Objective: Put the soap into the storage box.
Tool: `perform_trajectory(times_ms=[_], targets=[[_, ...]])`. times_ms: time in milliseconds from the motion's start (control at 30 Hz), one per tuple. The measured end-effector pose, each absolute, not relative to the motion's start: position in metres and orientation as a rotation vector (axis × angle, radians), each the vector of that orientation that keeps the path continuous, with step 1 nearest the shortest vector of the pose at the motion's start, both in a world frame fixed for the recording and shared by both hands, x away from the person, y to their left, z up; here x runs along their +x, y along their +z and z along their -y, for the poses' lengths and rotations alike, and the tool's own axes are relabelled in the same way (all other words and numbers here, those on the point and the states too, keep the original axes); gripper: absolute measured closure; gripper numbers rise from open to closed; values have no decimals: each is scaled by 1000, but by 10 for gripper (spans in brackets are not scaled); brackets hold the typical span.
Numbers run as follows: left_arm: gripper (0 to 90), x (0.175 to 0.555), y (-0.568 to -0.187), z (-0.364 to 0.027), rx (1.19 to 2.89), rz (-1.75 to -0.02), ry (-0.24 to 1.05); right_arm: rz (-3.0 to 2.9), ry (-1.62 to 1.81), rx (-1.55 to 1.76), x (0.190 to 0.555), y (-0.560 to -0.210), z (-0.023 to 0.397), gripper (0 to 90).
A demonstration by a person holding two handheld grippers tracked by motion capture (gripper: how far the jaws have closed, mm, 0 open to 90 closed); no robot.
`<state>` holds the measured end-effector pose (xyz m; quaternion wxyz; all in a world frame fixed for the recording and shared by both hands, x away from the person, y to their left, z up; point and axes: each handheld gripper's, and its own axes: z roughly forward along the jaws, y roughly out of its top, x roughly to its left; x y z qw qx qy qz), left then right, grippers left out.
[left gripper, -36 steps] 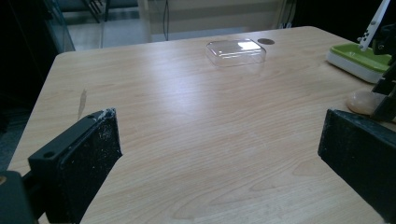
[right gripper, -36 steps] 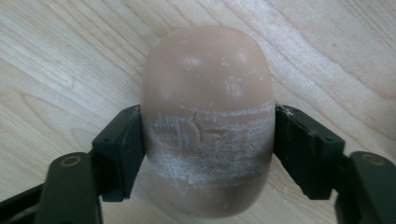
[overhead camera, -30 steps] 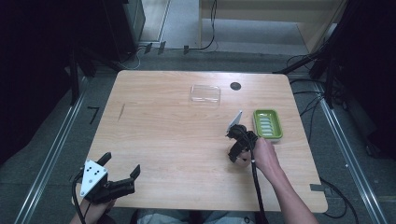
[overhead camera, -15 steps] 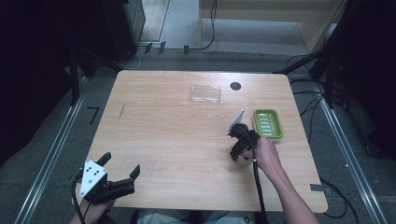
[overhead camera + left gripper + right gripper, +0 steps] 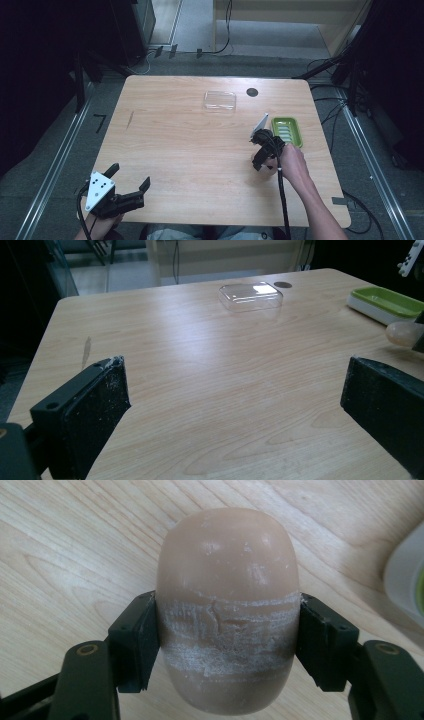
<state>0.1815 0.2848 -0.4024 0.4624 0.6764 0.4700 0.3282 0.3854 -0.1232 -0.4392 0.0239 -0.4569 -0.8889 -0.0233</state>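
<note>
Right gripper (image 5: 227, 645) pinching tan soap bar (image 5: 227, 610) across its lower half; black pads (image 5: 137, 647) pressing flat on both flanks, rounded upper end projecting beyond tips. Bar sitting over bare wooden table (image 5: 175, 150), just beside green soap dish (image 5: 287, 131). Left gripper (image 5: 131, 186) hovering at near left table edge, jaws spreading wide, gripping nothing. Clear lid (image 5: 220, 100) lying well apart, toward far edge.

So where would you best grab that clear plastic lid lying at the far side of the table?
Probably across its short width. The clear plastic lid lies flat and low on the table, a rounded rectangle with its long side running left to right. A gripper coming straight down, one jaw on the near long edge and one on the far, should span it; the long way looks too wide.
</note>
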Motion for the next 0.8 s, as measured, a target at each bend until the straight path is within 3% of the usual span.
perform_trajectory(times_ms=[800], targets=[[0,182,-402,-284,1666,-1153,808,2713,-35,-1467,389,-425,147,339]])
